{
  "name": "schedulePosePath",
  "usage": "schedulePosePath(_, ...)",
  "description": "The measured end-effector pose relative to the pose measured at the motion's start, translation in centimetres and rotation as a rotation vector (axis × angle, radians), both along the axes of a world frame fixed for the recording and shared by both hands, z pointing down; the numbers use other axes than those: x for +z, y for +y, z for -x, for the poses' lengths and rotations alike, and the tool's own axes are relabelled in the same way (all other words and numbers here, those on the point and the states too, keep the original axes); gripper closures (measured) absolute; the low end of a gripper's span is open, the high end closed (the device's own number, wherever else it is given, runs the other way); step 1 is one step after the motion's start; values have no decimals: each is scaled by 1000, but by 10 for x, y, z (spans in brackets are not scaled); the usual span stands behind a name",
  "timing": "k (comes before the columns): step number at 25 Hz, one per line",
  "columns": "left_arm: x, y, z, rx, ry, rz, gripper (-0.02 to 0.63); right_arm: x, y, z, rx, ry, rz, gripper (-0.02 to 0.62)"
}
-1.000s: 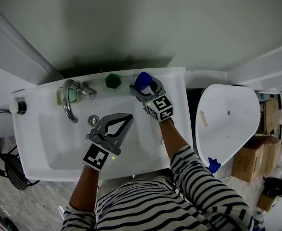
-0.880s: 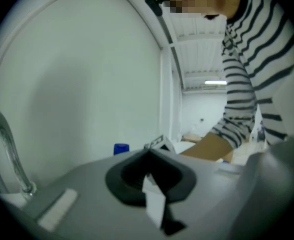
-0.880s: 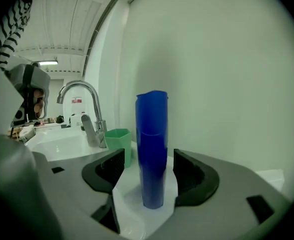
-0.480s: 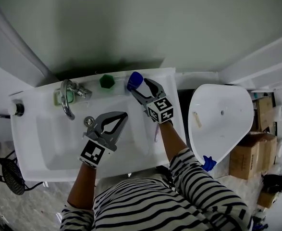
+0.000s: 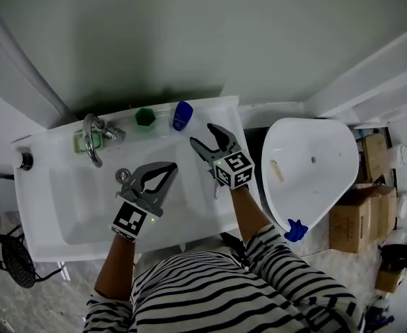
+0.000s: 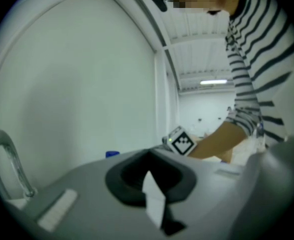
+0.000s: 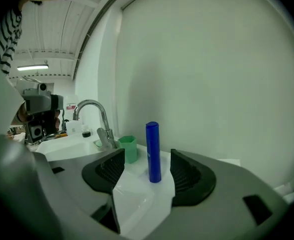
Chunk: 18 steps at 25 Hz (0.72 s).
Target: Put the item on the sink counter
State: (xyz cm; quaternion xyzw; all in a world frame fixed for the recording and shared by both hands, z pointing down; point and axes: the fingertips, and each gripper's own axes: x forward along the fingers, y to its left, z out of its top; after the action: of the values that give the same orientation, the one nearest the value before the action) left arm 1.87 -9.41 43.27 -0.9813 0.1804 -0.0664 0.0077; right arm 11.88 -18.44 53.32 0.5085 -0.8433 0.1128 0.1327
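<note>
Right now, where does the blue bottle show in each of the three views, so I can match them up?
Head view: the blue bottle stands on the sink counter at its back edge, right of the green cup.
Left gripper view: only its blue top shows, low and left of centre.
Right gripper view: upright at picture centre, green cup to its left.
Shared landmark: the curved faucet.

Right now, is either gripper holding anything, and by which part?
Nothing. The open right gripper is clear of the blue cylindrical bottle on the white sink counter; the left gripper is shut, empty.
</note>
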Motion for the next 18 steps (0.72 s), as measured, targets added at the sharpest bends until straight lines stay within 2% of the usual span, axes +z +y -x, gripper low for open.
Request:
schedulePosePath(8, -5, 19, -1, 30, -11, -24, 601, -5, 41, -16, 55, 9, 37, 325)
schedulePosePath(15, -9, 35, -5, 43, 13, -20, 601, -2, 70, -38, 135, 49, 86, 464)
schedulePosePath(18, -6, 41, -9, 61, 9, -14, 601, 1, 82, -45, 161, 61, 108, 492)
